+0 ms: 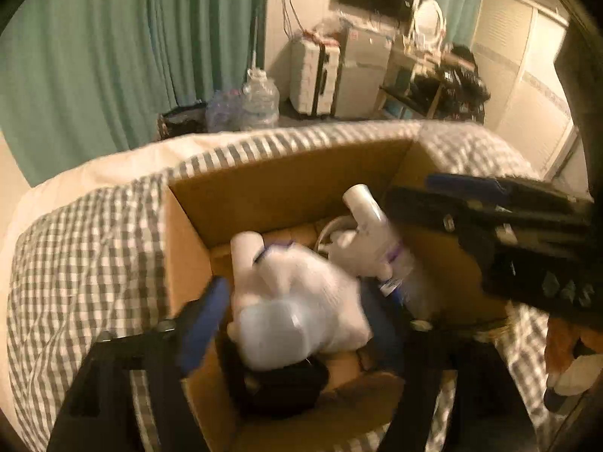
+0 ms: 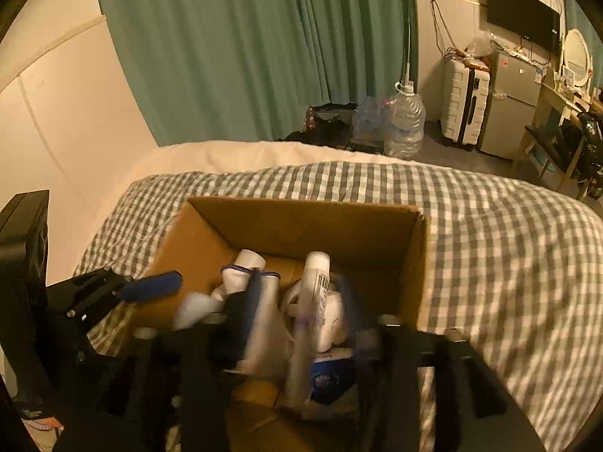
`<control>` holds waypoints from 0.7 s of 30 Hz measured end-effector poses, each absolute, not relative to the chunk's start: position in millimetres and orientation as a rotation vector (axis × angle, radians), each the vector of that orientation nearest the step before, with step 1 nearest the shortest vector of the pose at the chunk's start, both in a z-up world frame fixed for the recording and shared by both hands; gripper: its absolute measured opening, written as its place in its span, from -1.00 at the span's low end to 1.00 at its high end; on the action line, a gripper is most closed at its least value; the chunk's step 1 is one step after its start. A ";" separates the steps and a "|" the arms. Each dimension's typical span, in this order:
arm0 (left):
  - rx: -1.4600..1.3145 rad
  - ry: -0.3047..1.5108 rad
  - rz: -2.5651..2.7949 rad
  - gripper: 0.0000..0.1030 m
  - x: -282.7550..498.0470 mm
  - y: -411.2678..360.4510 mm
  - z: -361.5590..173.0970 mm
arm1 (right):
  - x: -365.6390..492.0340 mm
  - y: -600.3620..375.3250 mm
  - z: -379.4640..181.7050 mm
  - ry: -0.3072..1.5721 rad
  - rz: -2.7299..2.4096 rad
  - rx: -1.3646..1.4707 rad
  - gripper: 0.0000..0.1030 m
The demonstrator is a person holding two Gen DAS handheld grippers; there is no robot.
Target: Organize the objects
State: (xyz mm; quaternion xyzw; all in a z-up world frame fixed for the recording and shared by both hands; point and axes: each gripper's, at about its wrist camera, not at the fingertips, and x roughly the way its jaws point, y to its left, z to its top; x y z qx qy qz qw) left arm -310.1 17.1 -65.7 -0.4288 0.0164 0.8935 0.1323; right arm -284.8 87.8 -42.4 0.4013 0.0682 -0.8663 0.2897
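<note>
An open cardboard box (image 1: 264, 192) sits on a grey checked bed; it also shows in the right wrist view (image 2: 301, 222). Inside lie white bottles (image 1: 363, 203) and white plastic-wrapped packs. My left gripper (image 1: 297, 312) reaches into the box, its blue fingers (image 1: 203, 324) on either side of a white plastic-wrapped bundle (image 1: 301, 309). My right gripper (image 2: 301, 320) is in the box around a white tube with a barcode (image 2: 318, 282) and a blue-labelled pack (image 2: 331, 380); its fingers are blurred. It also shows at the right of the left wrist view (image 1: 467, 188).
The checked bedspread (image 2: 490, 248) surrounds the box. Beyond the bed stand green curtains (image 2: 245, 49), big water bottles (image 2: 405, 124), a white suitcase (image 2: 465, 101), a small fridge (image 2: 512, 109) and a desk with a mirror (image 2: 574, 56). A black object (image 1: 279, 384) lies in the box's near end.
</note>
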 end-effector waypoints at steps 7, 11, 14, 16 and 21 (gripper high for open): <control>-1.177 0.025 2.663 0.79 -281.2 11.1 -3.9 | -250.2 108.1 24.5 0.176 -2.418 0.965 0.51; -1.081 0.058 2.733 0.91 -256.2 8.8 41.9 | -224.0 118.9 68.6 0.176 -2.476 0.863 0.65; -0.992 0.080 2.782 0.96 -234.4 4.0 75.8 | -201.3 126.6 99.0 0.182 -2.511 0.799 0.71; -0.946 0.096 2.800 0.98 -215.7 2.0 95.2 | -183.7 132.4 118.7 0.192 -2.540 0.745 0.77; -0.836 0.171 2.862 1.00 -175.9 8.4 143.5 | -140.6 148.1 164.2 0.206 -2.619 0.625 0.88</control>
